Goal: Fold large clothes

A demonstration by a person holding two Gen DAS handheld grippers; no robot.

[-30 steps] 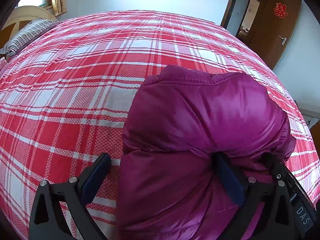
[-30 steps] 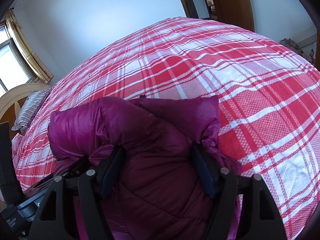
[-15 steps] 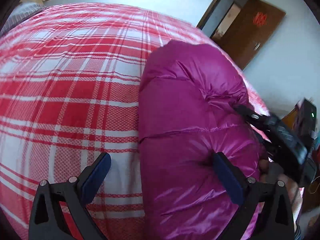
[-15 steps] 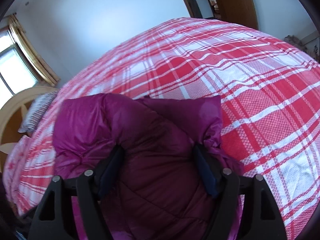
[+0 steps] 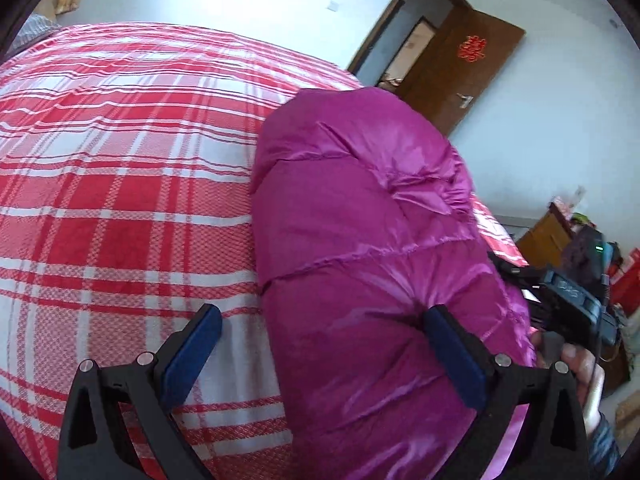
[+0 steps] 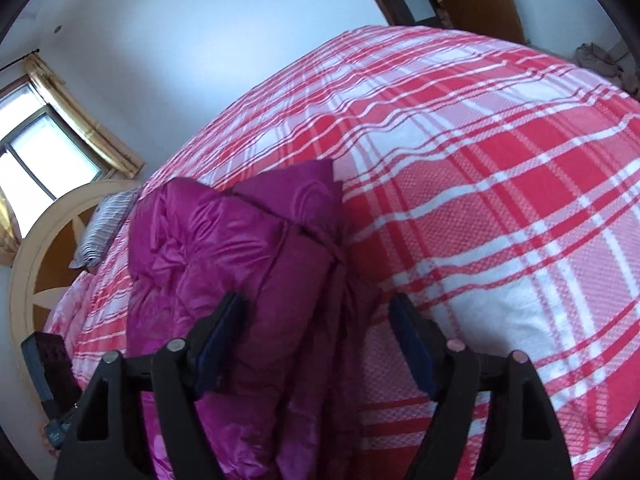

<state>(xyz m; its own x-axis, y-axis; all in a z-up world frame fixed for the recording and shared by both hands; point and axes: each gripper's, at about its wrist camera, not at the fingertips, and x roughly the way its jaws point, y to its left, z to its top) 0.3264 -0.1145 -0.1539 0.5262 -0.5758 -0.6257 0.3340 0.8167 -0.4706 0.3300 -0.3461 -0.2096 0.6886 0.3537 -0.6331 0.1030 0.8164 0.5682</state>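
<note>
- Left wrist view: left gripper [image 5: 320, 350] spread wide over the near end of a folded magenta quilted puffer jacket [image 5: 360, 240]; right pad pushed into the shiny fabric, left pad clear of it above the bedspread, so no pinch.
- Same view, further right: right gripper [image 5: 576, 300] seen as a black body at the jacket's far side, gripped by a person's hand [image 5: 580, 364].
- Right wrist view: right gripper [image 6: 320, 328] with jaws closing, not yet pressed together; left pad against the jacket's [image 6: 240, 248] edge, right pad free over the cover, jacket's folded edge between them.
- Jacket lying as a puffy bundle on a bed with a red-and-white plaid bedspread [image 6: 480, 160], near the bed's close edge.
- Beyond, toward the head of the bed: striped grey pillow [image 6: 104, 224] against a cream arched wooden headboard [image 6: 36, 248], window with yellow curtain [image 6: 80, 128] above.
- Left wrist view, background: open brown wooden door [image 5: 460, 68] bearing a red ornament, set in a white wall.
</note>
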